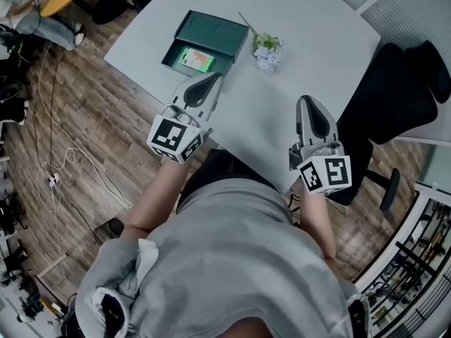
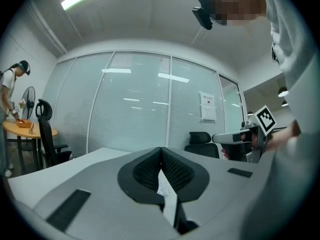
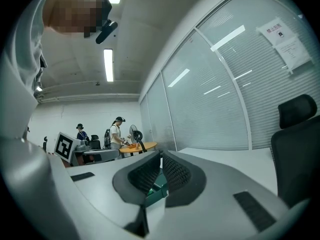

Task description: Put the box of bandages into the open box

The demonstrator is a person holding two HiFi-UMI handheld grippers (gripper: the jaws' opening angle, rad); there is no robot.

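- Left hand-held gripper (image 1: 213,80): held low over the near edge of the pale grey tabletop (image 1: 317,41). In the left gripper view (image 2: 161,154) its ribbed black pads meet along their whole length, with nothing caught between them.
- Dark green open box (image 1: 211,28): lies straight ahead of the left tips and just beyond them, with its lid laid back on the far side. Its long side runs across the line of that gripper, tilting from near-left to far-right.
- Light-green flat box (image 1: 194,58), taken to be the box of bandages: sits inside the near tray of the dark green box, its long axis along the tray's long side. So placed, the task reads as already met.
- Small crumpled clear packet with green and white contents (image 1: 268,51): rests on the tabletop just right of the lid and apart from it, between the lines of the two grippers.
- Right hand-held gripper (image 1: 308,101): held over the near right part of the tabletop. Its pads are likewise pressed together and empty in the right gripper view (image 3: 161,158).
- Governing relation: the tray lies ahead and well to the left of the right gripper. The left gripper is clearly the nearer, so any further handling of the boxes would fall to it.
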